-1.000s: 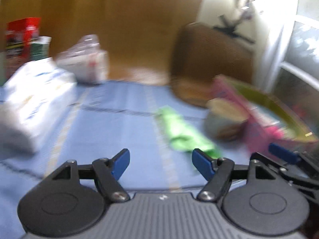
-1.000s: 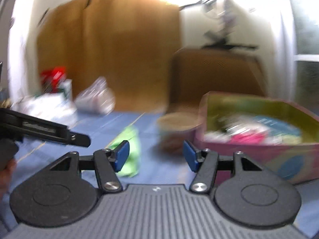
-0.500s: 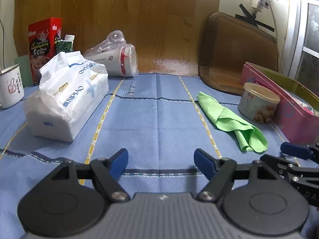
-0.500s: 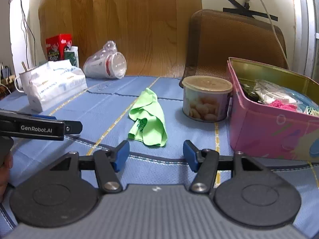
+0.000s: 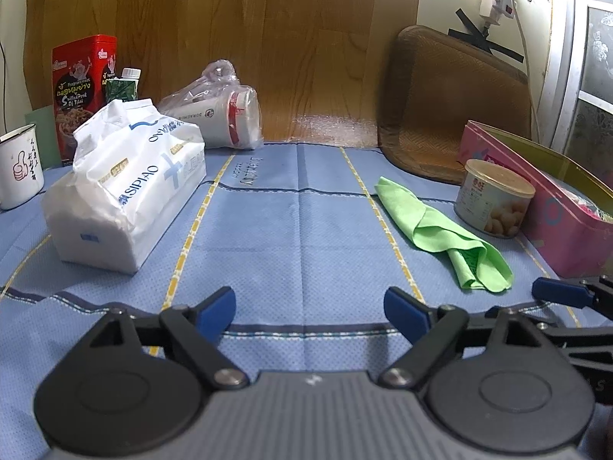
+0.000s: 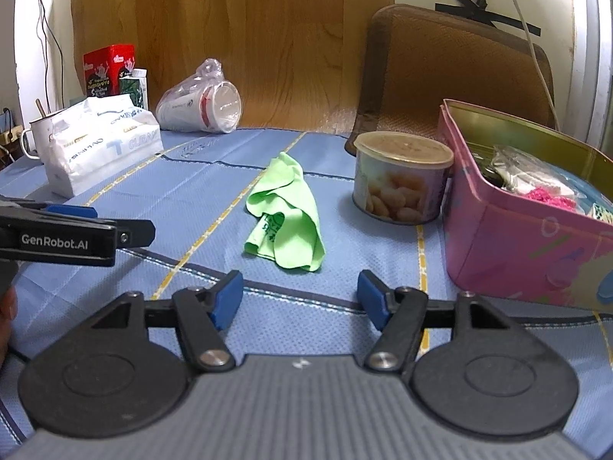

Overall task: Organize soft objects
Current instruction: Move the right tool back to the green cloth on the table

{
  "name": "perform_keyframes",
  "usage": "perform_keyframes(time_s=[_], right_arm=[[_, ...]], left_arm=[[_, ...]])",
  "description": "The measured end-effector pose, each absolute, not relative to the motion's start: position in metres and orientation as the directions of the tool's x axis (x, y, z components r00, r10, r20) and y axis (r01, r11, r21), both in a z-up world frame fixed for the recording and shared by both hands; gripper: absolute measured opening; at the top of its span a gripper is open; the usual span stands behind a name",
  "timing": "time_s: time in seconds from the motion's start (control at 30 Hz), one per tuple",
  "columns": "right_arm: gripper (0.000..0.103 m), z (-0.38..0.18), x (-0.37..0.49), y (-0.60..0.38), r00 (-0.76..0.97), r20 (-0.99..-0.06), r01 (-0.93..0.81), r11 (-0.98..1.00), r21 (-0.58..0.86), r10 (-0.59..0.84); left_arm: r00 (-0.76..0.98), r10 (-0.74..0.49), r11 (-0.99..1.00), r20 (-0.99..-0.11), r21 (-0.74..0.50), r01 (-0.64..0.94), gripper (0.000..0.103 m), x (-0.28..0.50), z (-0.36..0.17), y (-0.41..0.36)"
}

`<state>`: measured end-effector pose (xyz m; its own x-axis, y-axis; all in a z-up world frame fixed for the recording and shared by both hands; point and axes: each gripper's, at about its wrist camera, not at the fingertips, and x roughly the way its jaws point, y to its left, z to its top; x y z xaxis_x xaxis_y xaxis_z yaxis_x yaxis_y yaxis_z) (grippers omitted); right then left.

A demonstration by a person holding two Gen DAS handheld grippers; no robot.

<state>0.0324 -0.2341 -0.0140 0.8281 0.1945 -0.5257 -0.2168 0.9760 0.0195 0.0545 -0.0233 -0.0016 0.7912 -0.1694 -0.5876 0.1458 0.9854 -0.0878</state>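
While the green cloth is lying crumpled and untouched on the blue tablecloth, just in front of the right gripper and between the yellow stitch lines, both tools are standing ready and empty. Item, cloth: lying near the snack can, which is sitting just beside the pink tin; nothing is pressing on the fabric. Item, right gripper: its jaws have just been opening, nothing is sitting between them, and they are facing the cloth's near end. Item, left gripper: its jaws have just been opening wider too, standing spread over bare tablecloth with nothing between them. Item, tissue pack: resting well apart to the left, another soft thing probably awaiting sorting. Reading for the task: no pickup is begun yet; the widening jaws are likely preparing a first grasp on the cloth, by the right gripper as the nearer. Change against the earlier pictures: both views are now sharp where they were smeared a second ago, and both sets of pads are standing farther apart; cloth, can, tin and pack are keeping their places.
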Motion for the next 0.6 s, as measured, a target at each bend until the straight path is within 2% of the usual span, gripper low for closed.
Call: perform_keyframes(time_s=[0.6], right_arm=[[0.071,-0.010,0.090,-0.209,0.802,-0.556,-0.256,0.966,0.011,0.219]], left_arm=[[0.792,-0.177,0.984,-0.584,-0.103,0.144,0.090,0.055,-0.001,-0.021]])
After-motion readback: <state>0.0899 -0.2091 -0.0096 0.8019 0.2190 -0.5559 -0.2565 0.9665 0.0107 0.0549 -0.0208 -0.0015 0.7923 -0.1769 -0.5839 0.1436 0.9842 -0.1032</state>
